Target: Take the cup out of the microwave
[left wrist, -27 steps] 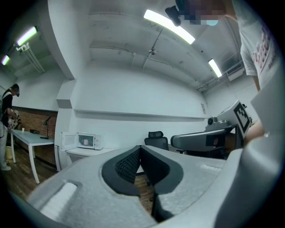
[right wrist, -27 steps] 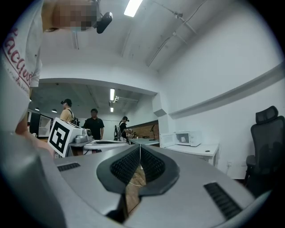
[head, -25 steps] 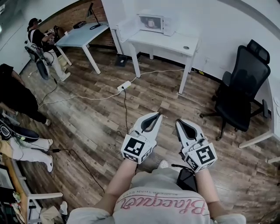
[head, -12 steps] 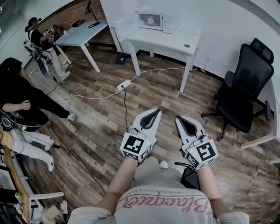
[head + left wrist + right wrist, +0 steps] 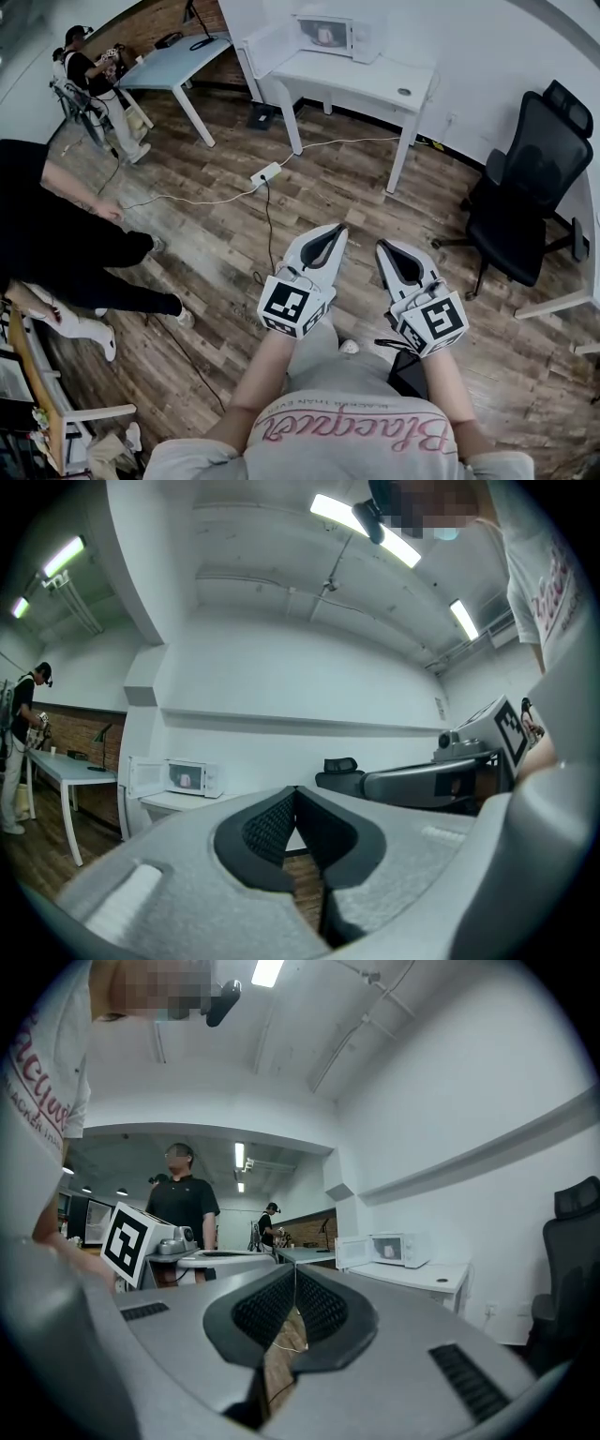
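Head view: nearest the camera, the person's forearms hold the two grippers side by side above the wood floor, both pointing toward the far wall. The left gripper has its jaws pressed together with nothing between them. In the left gripper view the dark ribbed pads meet in a single seam. The right gripper is the same, jaws closed on nothing, the pads touching along one line in the right gripper view.

Past the grippers a white power strip lies on the floor with its cable trailing off. A black office chair stands to the right, and a person in dark clothes is at the left edge.

Farther on, a white desk stands against the wall. The white microwave sits at the desk's left end with its door swung open to the left. The cup stands inside the lit cavity — small, pale pink and upright. It shows as a pinkish spot in both gripper views, and finer detail is too small to tell. It is well apart from both grippers. A small round thing lies on the desk's right half.

At the far left stands a pale blue desk, with another person beside it.
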The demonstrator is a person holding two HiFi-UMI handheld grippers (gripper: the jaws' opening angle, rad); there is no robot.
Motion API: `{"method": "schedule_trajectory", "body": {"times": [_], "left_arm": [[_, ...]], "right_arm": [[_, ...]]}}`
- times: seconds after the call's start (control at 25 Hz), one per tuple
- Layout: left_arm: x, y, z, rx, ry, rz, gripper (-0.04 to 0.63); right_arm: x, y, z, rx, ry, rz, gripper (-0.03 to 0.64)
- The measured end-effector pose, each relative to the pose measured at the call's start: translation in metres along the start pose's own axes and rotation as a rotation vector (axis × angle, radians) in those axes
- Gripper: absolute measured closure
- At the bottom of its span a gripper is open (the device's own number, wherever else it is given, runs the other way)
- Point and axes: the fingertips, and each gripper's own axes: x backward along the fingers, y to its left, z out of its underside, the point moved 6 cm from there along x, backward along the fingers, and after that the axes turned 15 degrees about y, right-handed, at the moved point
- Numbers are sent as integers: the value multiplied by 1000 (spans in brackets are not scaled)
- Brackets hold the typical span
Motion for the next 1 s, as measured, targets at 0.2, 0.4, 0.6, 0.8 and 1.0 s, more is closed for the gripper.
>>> {"method": "schedule_trajectory", "body": {"times": [0.2,0.4,0.6,0.8,1.0], "left_arm": [[-9,18,-8,-6,-10,-11,589],[-17,37,-11,0,-15,-23,589],[-35,60,-14,5,-16,-25,589],[-51,88,-17,12,-25,-30,589],[-72,120,-26,31,-39,-40,589]], "right_arm": [[-17,-9,-7,-10,-10,-7,604],[-38,-14,-12,-1,-6,-23,604],[-61,-26,-19,7,1,-34,604],[-88,-41,-27,10,0,-32,604],[-119,-59,-41,17,10,-39,604]]}}
